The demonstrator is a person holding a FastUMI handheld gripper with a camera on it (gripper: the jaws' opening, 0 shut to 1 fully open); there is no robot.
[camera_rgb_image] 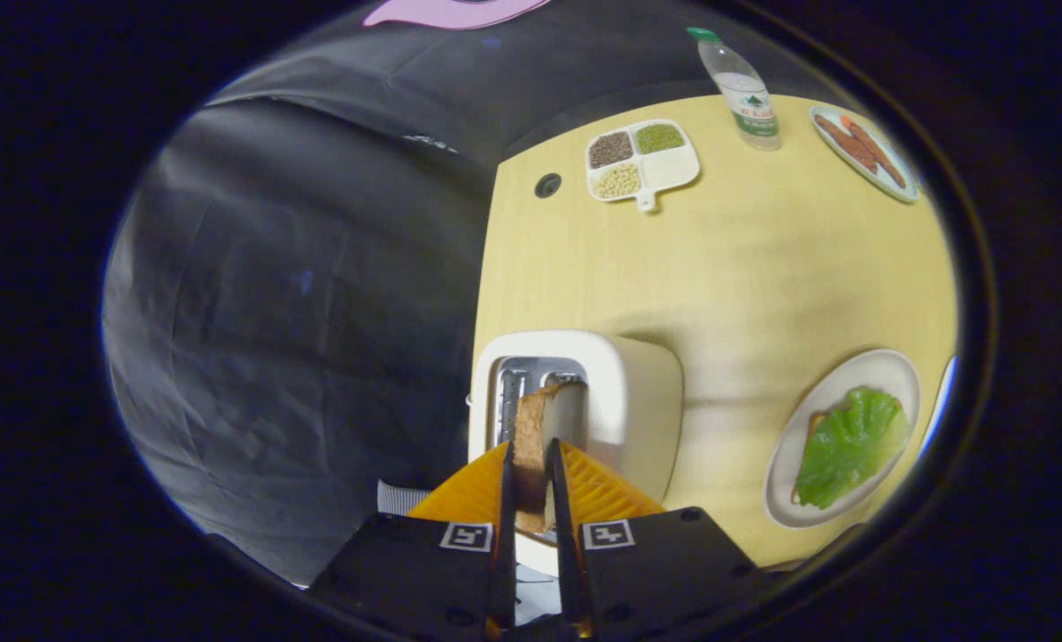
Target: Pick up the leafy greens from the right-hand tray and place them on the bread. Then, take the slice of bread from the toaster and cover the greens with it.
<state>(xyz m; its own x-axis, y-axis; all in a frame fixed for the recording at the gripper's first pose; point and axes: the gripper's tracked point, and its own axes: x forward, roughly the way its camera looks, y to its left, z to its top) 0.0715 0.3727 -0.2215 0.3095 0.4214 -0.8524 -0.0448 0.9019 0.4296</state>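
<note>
The gripper (531, 468) has its two fingers (506, 486) closed tight on a slice of bread (535, 428). One finger presses on each side of the slice. The slice stands on its edge between the fingers, right over the toaster (629, 392). Its far end is at a slot of the toaster; I cannot tell if it is still inside. The toaster is white and sits at the near edge of the table (718, 267). To the right of the toaster is a white plate (887, 366). On the plate lies a green leaf (852, 441), and it rests on top of another piece of bread (814, 422) that peeks out under it. Far across the table is a dish (673, 169) with four parts; three hold small seeds or beans. Near it stands a bottle (745, 89) with a green cap. Beside the bottle is a small plate (905, 183) with brown food on it.
</note>
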